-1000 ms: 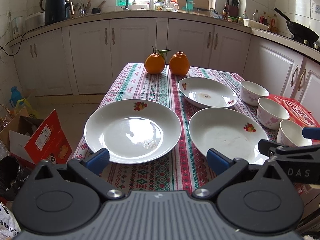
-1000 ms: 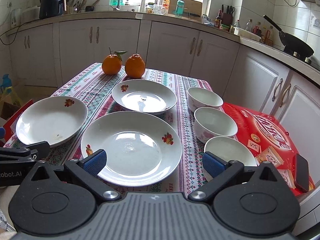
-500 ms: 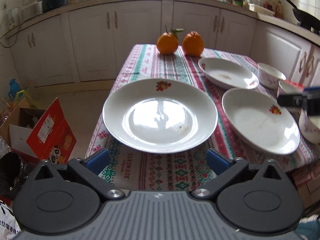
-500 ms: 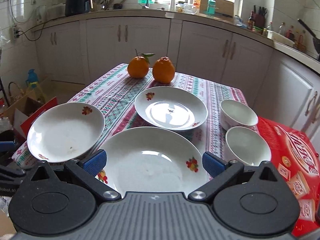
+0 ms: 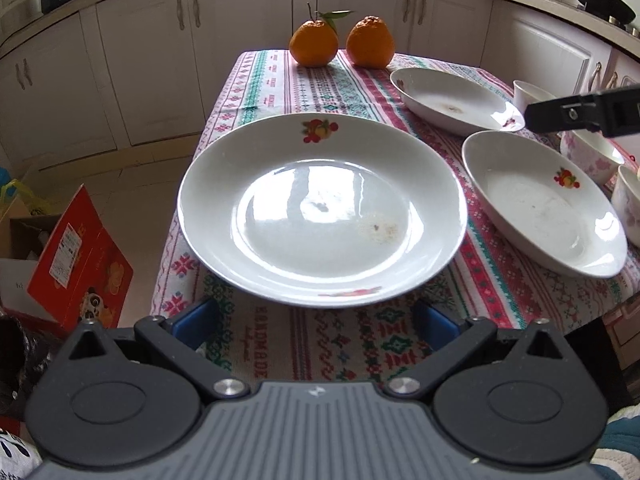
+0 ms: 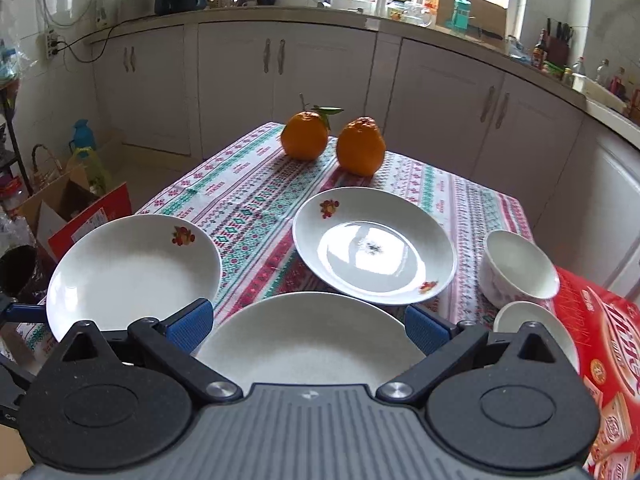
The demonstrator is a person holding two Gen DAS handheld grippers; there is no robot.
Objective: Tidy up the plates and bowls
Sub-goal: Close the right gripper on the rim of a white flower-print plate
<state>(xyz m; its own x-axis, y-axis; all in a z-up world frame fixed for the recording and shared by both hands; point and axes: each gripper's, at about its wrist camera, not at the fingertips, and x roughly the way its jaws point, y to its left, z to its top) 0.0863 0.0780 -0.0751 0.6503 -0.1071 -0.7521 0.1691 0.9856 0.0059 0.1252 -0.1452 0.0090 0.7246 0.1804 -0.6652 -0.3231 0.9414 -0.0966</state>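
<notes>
While both claws stand wide apart and grip nothing, the left gripper [image 5: 316,316] sits low at the near edge of the table [image 5: 280,80], its blue fingers [image 5: 196,318] flanking the near rim of the left plate [image 5: 322,208] without touching it. That plate lies by the table's left edge, its rim overhanging the edge a little; a faint brownish smear marks its well, otherwise it holds nothing. Just to its right lies the near plate [image 5: 540,204], with light smudges inside, and behind that the far plate [image 5: 452,98], with a small brown stain in the middle. The right gripper [image 6: 306,326] hovers over the near plate [image 6: 310,344], fingers spread on either side of it; whether they touch the rim cannot be told.

Along the right edge stand the bowls: the far bowl [image 6: 518,274] and the middle bowl [image 6: 532,324] look empty from the right wrist view, and a third bowl [image 5: 628,208] shows only as a sliver in the left one. A red carton [image 6: 604,344] lies against the bowls at the right edge. Two oranges [image 6: 332,144] sit side by side at the far edge, one with a leafy stem, well apart from the plates. A patterned cloth covers the table. On the floor left of the table stands a red box [image 5: 80,268] beside an open cardboard box [image 6: 60,200].
</notes>
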